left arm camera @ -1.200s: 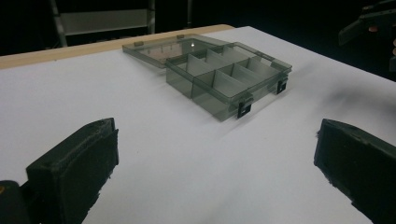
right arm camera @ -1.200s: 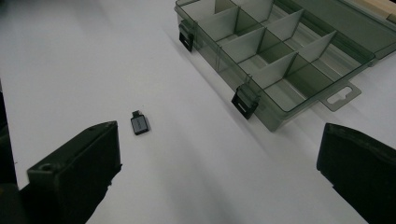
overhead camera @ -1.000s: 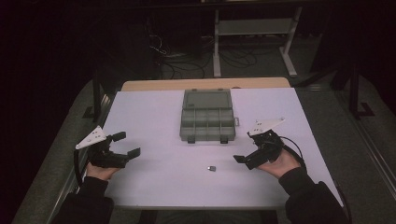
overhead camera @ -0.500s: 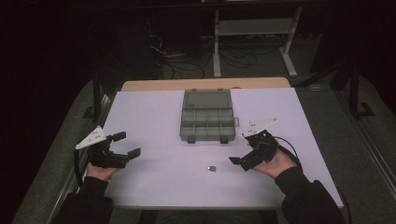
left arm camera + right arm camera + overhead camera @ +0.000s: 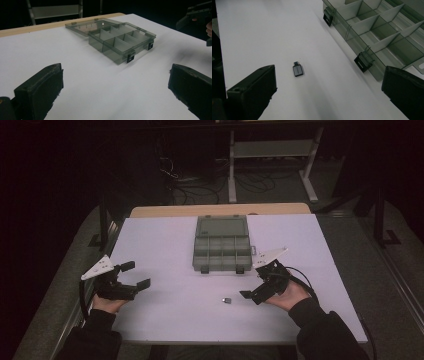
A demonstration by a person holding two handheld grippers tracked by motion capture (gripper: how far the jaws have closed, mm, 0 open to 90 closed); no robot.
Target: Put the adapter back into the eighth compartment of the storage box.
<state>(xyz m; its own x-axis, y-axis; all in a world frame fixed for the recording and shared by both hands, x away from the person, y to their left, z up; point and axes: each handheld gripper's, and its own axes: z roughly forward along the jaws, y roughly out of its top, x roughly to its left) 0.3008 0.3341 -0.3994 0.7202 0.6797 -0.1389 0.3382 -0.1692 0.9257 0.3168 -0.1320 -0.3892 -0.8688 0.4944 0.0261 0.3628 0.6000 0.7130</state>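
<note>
A small grey metal plug-like piece (image 5: 227, 300) lies on the white table (image 5: 165, 245) in front of an open grey translucent compartment box (image 5: 221, 245). My right gripper (image 5: 253, 284) is open just right of the piece, its jaws pointing at it. In the right gripper view the piece (image 5: 297, 69) lies ahead between the wide-apart jaws of the right gripper (image 5: 327, 87), nearer the left one, with the box (image 5: 382, 27) at the upper right. My left gripper (image 5: 136, 275) rests open at the table's left side, with nothing between the jaws, and the box (image 5: 120, 40) lies ahead of it.
The box's lid (image 5: 222, 226) lies flat toward the far edge, and its compartments look empty. Two black latches (image 5: 362, 62) stick out of its near wall. A wooden strip (image 5: 220, 210) runs along the table's far edge. Dark floor, cables and a metal frame (image 5: 270, 150) lie beyond.
My right gripper has moved left and slightly toward the near edge, closing in on the small piece. The left gripper has stayed in place.
</note>
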